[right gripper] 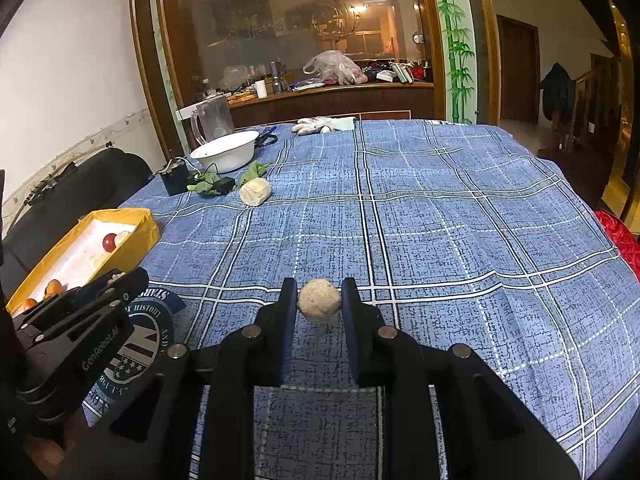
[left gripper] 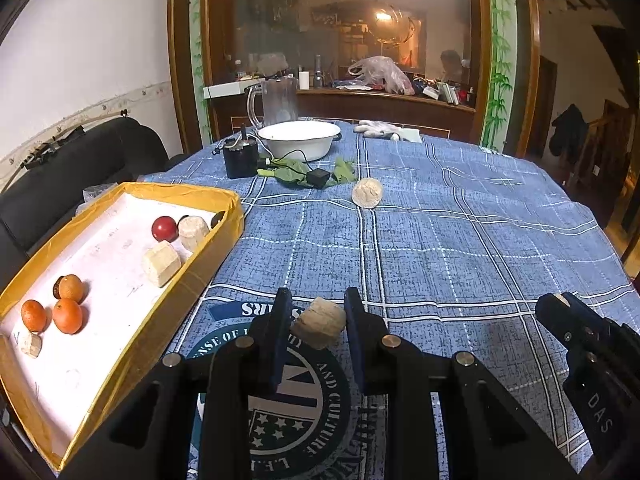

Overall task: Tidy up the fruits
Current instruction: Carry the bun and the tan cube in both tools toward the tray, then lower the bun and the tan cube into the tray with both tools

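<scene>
Left wrist view first: my left gripper (left gripper: 316,320) has its two fingers set around a tan, cork-like chunk (left gripper: 319,322). The left finger touches it, but I see a sliver of gap at the right one, so I cannot tell whether the grip is firm yet. Just to the gripper's left sits the yellow box (left gripper: 224,236) on the blue plaid counter (left gripper: 460,248), already holding three oranges (left gripper: 67,315), a red fruit (left gripper: 164,228) and several tan pieces. Well ahead of the gripper lies another pale round piece (left gripper: 367,193), with a white bowl (left gripper: 299,139) beyond it.

Right wrist view: my right gripper (right gripper: 319,300) is closed on a pale round ball (right gripper: 319,301), both fingers pressed to its sides, and the ball appears held clear of the cloth. The left gripper's body (right gripper: 76,336) shows at its lower left, and the box beyond that.

I judge both pieces are bound for the box. To do it well, I would confirm the left squeeze before lifting, carry the chunk over the near wall, and keep the right gripper back until the left is clear, since the two would cross paths.
</scene>
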Available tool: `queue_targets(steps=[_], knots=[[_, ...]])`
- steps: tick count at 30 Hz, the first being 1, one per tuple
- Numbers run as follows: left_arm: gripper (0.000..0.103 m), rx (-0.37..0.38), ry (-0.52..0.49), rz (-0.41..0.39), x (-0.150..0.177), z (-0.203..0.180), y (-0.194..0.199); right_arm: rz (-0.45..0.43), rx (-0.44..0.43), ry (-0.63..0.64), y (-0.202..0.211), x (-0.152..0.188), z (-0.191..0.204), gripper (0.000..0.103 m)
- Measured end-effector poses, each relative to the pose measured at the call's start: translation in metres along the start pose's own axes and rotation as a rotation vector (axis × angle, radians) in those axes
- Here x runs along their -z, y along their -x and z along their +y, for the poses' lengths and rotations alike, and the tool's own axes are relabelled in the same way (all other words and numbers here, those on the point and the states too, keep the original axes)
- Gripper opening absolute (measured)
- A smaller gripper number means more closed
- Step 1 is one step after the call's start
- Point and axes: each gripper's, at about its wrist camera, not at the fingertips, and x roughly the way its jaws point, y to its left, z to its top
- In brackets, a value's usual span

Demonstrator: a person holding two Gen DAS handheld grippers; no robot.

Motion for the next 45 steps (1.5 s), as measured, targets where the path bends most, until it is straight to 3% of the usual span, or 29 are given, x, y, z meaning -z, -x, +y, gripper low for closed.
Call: queue_targets(steps=[11,21,45], knots=[[0.025,-0.021,-0.005,0.017,0.002,0.001,0.002,-0.001,0.015,0.017,-0.001,0.001,0.003,0.024],[0.025,-0.063,0.039,0.037,-0.002,0.03,0.01,0.011,0.021,0.061,0.0,0.002,0.015,0.024],[0.026,-0.144,0.183,0.044,-0.008,0.124,0.042,0.002,-0.144,0.215,0.017,-0.016,0.1,0.024]])
